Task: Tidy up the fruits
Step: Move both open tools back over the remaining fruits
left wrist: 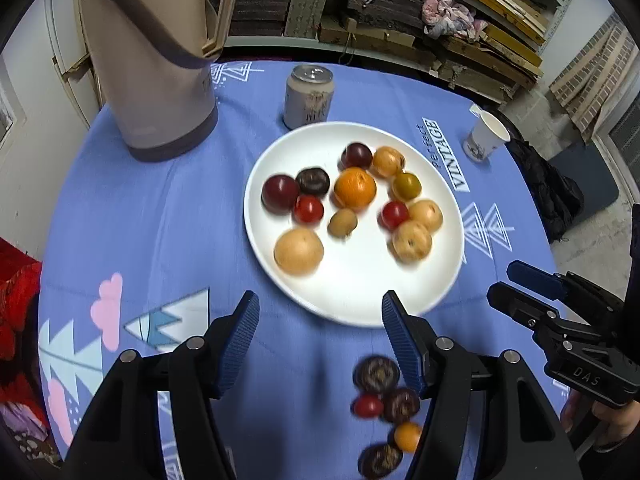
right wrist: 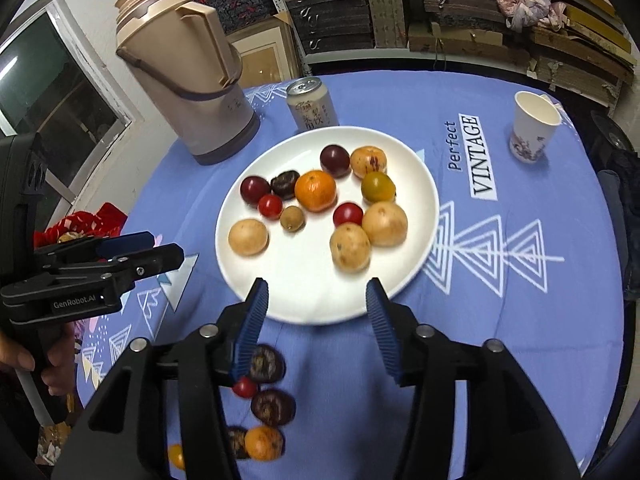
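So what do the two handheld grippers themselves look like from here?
Both are black plastic frames with silver pivot bolts and two ribbed blue finger pads. The left gripper carries white "GenRobot.AI" lettering on its side, readable in the right wrist view. The right gripper shows "DAS" embossed on its body in the left wrist view. No cables or sleeves are visible.

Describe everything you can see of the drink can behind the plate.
The drink can is a short pale cylinder with a silvery metal top; whether its tab is lifted is unclear. Its cream label carries brown characters and a faint drawing, too blurred to read. It stands upright on the blue tablecloth, just behind the white plate's far rim, to the right of the beige thermos. It seems to stand very close to the plate's rim; contact cannot be judged. Nothing else touches it.
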Motion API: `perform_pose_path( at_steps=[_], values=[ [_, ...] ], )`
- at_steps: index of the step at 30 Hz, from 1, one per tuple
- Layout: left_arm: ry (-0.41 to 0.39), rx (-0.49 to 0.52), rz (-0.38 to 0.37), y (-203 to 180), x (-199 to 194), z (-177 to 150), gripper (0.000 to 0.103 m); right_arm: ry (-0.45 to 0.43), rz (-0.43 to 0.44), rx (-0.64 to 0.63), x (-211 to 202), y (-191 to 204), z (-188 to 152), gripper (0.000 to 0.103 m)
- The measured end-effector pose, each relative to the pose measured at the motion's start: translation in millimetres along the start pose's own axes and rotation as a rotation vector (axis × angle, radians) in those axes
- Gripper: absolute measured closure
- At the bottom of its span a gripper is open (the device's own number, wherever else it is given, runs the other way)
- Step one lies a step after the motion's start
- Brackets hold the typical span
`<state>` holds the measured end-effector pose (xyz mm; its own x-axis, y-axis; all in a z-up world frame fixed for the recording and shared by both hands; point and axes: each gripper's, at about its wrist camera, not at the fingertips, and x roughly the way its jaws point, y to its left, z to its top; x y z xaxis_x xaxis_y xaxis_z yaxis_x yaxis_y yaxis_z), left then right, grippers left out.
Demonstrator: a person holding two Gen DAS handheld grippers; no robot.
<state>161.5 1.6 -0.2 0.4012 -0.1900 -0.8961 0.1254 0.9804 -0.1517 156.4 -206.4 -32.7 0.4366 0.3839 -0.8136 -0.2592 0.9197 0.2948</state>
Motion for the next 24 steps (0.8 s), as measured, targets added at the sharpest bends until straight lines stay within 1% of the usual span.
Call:
perform_pose_path(
  at_steps=[7, 9, 14, 24],
  values=[
    [0.023, -0.002, -0.003, 2, -9, -31, 0.039, 0.029, -0.002, -0.007, -11, 12, -34, 0.052],
    [0.030, -0.001, -0.003, 3, -11, -38, 0.039, 0.034, -0.003, -0.011, -13, 16, -41, 0.050],
    [0.055, 0.004, -0.002, 4, -13, -59, 0.039, 0.060, -0.001, -0.023, -13, 26, -62, 0.049],
    [0.114, -0.005, 0.007, 13, -8, -96, 0.038, 0.170, 0.018, -0.061, 13, 45, -109, 0.049]
  ],
)
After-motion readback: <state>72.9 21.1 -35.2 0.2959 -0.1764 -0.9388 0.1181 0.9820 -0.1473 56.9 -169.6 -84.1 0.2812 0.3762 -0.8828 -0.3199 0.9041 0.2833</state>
